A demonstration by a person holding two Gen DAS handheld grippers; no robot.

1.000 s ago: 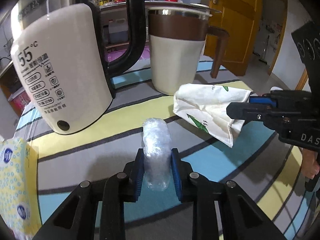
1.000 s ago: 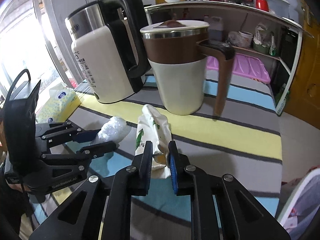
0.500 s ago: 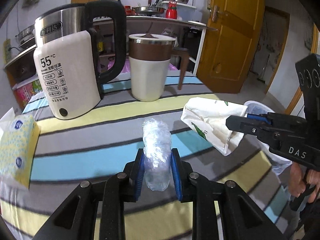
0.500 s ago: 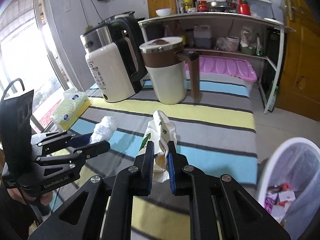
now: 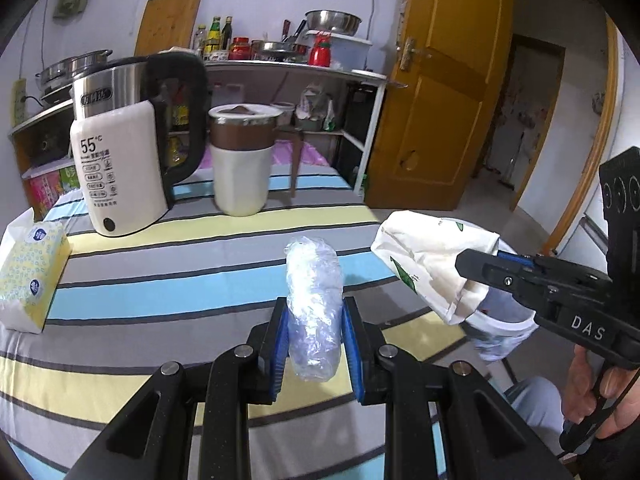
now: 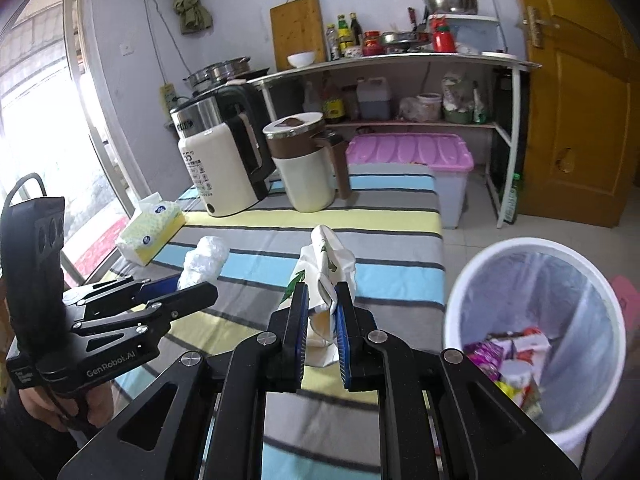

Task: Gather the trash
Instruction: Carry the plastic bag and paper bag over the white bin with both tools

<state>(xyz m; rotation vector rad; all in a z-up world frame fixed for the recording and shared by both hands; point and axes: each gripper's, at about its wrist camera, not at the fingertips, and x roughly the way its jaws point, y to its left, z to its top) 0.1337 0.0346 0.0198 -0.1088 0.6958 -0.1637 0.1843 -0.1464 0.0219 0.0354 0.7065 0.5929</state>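
My left gripper point(image 5: 314, 318) is shut on a crumpled clear plastic wrap point(image 5: 314, 280), held above the striped tablecloth point(image 5: 160, 288). In the right wrist view that gripper point(image 6: 180, 290) and the plastic wrap point(image 6: 206, 258) show at the left. My right gripper point(image 6: 320, 304) is shut on a crushed white paper cup with green print point(image 6: 326, 264), also lifted off the table. From the left wrist view the right gripper point(image 5: 476, 264) holds the paper cup point(image 5: 428, 260) over the rim of a white trash bin point(image 5: 504, 328). The bin point(image 6: 460, 292) stands on the floor at the right, lined with a bag and holding several wrappers.
A white electric kettle point(image 5: 120, 168), a cream and brown jug point(image 5: 240, 164) and a yellow tissue pack point(image 5: 28, 276) stand on the table. Behind are a kitchen shelf point(image 6: 400, 60), a pink-lidded storage box point(image 6: 408, 152) and a wooden door point(image 5: 444, 100). A hand point(image 5: 596, 392) holds the right gripper.
Both grippers have pulled back and up from the kettle and jug, each carrying its piece of trash. The trash bin has come into view at the right.
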